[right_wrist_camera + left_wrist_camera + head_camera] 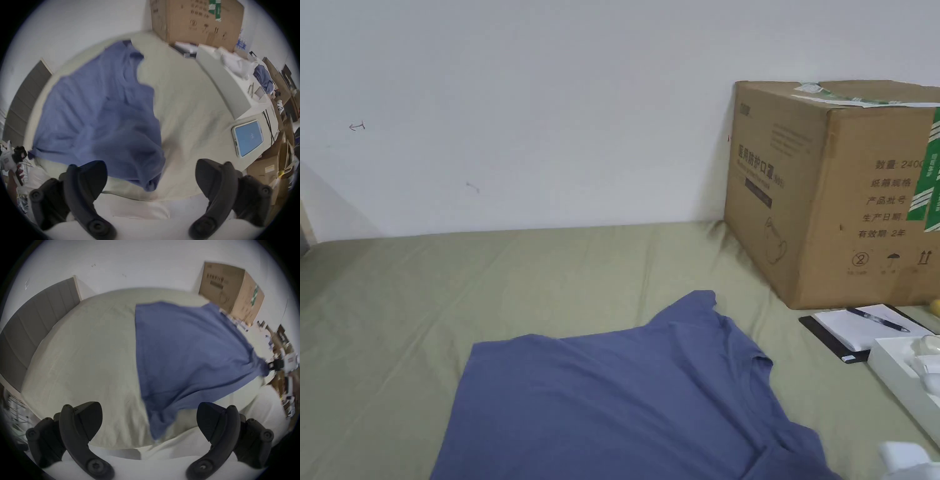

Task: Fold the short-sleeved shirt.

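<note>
Lying across the olive bed sheet (394, 325), lower centre of the head view, the blue shirt (625, 406) is unfolded (somewhat rumpled). Left gripper (149, 420) and right gripper (151, 177) both gape wide, grasping nothing.

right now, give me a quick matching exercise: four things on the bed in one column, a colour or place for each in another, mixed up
Things:
1. shirt
2. cardboard box
3. pen
4. bed sheet

Descriptions:
a. lying on white paper
b. pale green
c. blue, spread out flat
d. standing against the wall

Pairs: 1-c, 2-d, 3-a, 4-b
</note>
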The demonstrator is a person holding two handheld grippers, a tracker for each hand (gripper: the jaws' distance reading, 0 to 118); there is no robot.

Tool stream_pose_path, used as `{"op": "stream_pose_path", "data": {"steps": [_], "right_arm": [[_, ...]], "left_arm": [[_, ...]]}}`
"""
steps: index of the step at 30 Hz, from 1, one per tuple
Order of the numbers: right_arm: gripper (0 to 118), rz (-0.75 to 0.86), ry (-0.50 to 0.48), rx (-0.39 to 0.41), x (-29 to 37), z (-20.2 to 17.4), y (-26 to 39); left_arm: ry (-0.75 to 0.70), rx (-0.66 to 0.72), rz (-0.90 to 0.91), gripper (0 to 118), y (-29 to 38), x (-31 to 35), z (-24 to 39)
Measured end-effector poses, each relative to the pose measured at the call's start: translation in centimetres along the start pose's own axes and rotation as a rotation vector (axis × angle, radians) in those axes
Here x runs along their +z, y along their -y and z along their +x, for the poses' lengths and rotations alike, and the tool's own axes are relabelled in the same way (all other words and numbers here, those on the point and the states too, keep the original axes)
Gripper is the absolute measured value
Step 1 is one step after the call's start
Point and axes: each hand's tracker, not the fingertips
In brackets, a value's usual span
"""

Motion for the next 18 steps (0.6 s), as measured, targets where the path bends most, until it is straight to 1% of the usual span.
{"op": "stream_pose_path", "data": {"steps": [1,2,3,4,5,6,7,8,9,10,11,12,13,14,15,16,18], "right_arm": [[111,0.031,-0.012,0.011,1.1,-0.4,-0.1],[111,0.103,-0.043,0.028,2.6,-0.9,-0.3],[111,0.17,-0.049,0.035,3.8,-1.7,-0.3],[109,0.249,-0.062,0.027,5.4,-2.7,-0.3],[107,0.348,-0.13,-0.002,7.2,-3.6,0.0],[98,0.444,-0.202,-0.026,8.8,-4.6,0.3],[83,0.534,-0.276,-0.036,10.3,-5.4,0.9],[65,0.612,-0.313,-0.025,11.6,-6.3,1.7],[57,0.674,-0.308,-0.015,12.4,-7.2,2.2],[57,0.739,-0.276,0.001,13.4,-8.5,2.8],[27,0.777,-0.228,0.022,13.8,-9.6,3.3],[0,0.803,-0.186,0.042,14.3,-10.3,3.6],[0,0.813,-0.186,0.047,14.7,-10.8,3.8],[0,0.804,-0.232,0.061,14.4,-11.2,3.7],[0,0.802,-0.258,0.075,14.6,-11.5,3.7],[0,0.796,-0.253,0.083,14.8,-11.7,3.7],[0,0.77,-0.224,0.106,14.6,-12.1,3.5]], "left_arm": [[0.048,0.02,0.044,116,-0.4,1.3,0.4],[0.05,0.041,0.104,115,-0.8,2.5,1.1],[0.065,0.059,0.169,116,-1.0,3.7,1.8],[0.078,0.081,0.236,115,-1.2,5.0,2.6],[0.088,0.094,0.3,115,-1.4,6.3,3.3],[0.108,0.103,0.347,109,-1.3,7.3,3.9],[0.128,0.118,0.411,93,-1.0,8.2,4.7],[0.136,0.133,0.496,75,-0.6,9.4,5.4],[0.134,0.143,0.551,64,-0.2,10.1,6.0],[0.121,0.144,0.582,64,0.0,10.7,6.7],[0.088,0.129,0.594,26,0.2,10.8,7.4],[0.064,0.102,0.61,0,0.3,11.2,8.0],[0.055,0.08,0.639,0,0.5,11.5,8.4],[0.079,0.049,0.657,0,0.4,11.9,8.7],[0.054,0.028,0.684,0,0.5,12.0,9.1],[0.021,0.014,0.708,0,0.5,12.4,9.3],[0.016,0.005,0.689,0,-0.7,13.0,8.9]]}}
